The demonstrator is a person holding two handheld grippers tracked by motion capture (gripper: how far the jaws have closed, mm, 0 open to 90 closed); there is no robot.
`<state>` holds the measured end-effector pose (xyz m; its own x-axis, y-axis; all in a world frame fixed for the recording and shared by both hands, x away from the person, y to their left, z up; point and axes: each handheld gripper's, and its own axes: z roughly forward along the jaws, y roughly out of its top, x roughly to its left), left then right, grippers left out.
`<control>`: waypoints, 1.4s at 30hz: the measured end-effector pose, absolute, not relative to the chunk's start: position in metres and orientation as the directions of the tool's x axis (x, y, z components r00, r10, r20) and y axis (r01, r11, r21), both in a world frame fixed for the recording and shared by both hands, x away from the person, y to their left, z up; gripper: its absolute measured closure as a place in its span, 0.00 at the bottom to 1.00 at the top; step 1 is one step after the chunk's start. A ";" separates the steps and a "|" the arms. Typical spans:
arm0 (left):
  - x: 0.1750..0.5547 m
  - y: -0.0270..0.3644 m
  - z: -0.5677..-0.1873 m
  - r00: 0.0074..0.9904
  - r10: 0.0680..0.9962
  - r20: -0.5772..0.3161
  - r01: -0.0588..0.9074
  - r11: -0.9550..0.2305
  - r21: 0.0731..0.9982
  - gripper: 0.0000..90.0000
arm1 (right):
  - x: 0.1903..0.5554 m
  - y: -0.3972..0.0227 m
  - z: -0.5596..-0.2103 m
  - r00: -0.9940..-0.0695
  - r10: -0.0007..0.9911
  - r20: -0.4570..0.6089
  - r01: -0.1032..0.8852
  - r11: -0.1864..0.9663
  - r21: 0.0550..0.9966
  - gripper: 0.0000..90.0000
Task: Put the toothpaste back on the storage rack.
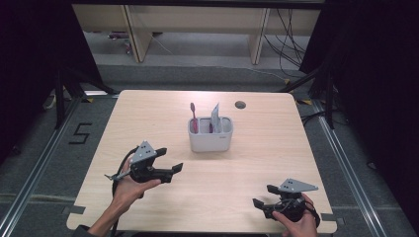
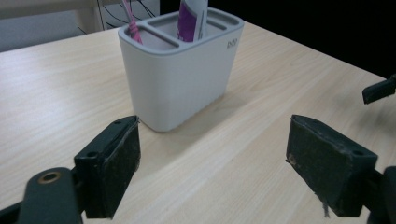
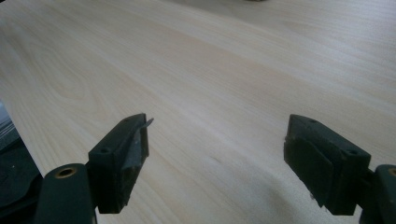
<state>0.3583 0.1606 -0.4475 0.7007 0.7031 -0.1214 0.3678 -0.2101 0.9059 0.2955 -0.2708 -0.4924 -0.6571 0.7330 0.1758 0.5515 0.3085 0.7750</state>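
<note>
A white toothbrush holder (image 1: 210, 134) stands upright near the middle of the pale wooden worktop (image 1: 257, 168), a little toward the far edge. It is divided into compartments. A pink toothbrush (image 1: 193, 116) stands in the left-hand compartment as seen from above, and a white and purple tube, probably toothpaste (image 1: 215, 117), though its print is too small to read, leans in the one beside it.

The left hand-held gripper (image 1: 169, 160) hovers over the worktop just to the near left of the holder, pointing across toward it, with the person's left hand (image 1: 129, 186) wrapped around its body. Its jaws are spread wide and nothing sits between them; in the left gripper view the holder (image 2: 180, 65) stands just beyond the gap, nearer the left jaw, with bare wood between the pads (image 2: 122, 161).

The right hand-held gripper (image 1: 264, 195) rests low at the near right corner of the worktop, well apart from the holder, held by the person's right hand (image 1: 296, 222). Its jaws are also spread wide and hold nothing; the right gripper view shows plain wood grain (image 3: 224, 79) between them. A scrap of something pale sticks out from the tip of its left jaw.
</note>
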 end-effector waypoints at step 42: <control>0.308 0.177 -0.507 0.737 0.671 -0.076 0.398 -0.341 0.852 0.17 | 0.292 -0.269 -0.492 -0.651 0.736 0.186 0.559 0.300 0.773 0.25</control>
